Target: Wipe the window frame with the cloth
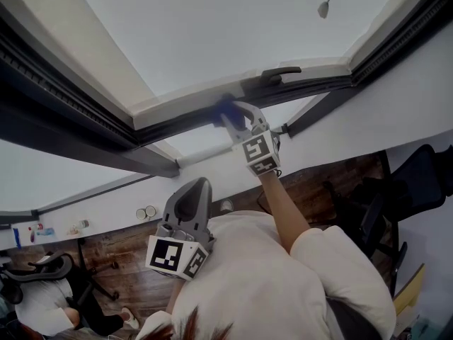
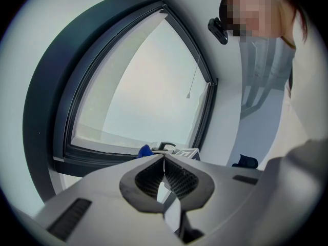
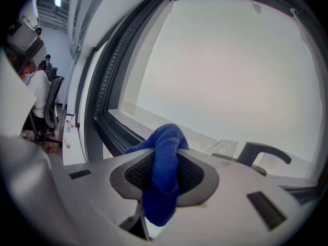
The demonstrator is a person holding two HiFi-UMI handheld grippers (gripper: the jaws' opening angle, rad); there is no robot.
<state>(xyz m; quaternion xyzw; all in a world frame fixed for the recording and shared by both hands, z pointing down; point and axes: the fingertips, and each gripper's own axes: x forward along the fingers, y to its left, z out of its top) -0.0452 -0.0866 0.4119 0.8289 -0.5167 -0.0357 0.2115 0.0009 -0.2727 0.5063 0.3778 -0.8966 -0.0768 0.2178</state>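
Clamped in right gripper (image 3: 164, 174) by its bunched middle — soft, light, limp cloth (image 3: 165, 152), best kept wadded against window frame (image 1: 318, 83); left gripper (image 2: 165, 174) closed, empty.

Pose: right arm (image 1: 287, 214) is stretched out away from the torso, with the right gripper (image 1: 228, 113) raised at its end and its marker cube (image 1: 259, 153) turned toward the head camera. Jaws are clamped on a blue cloth (image 3: 165, 163) bunched between the pads. The left gripper (image 1: 200, 184) is held close to the chest, jaws closed together, nothing gripped.
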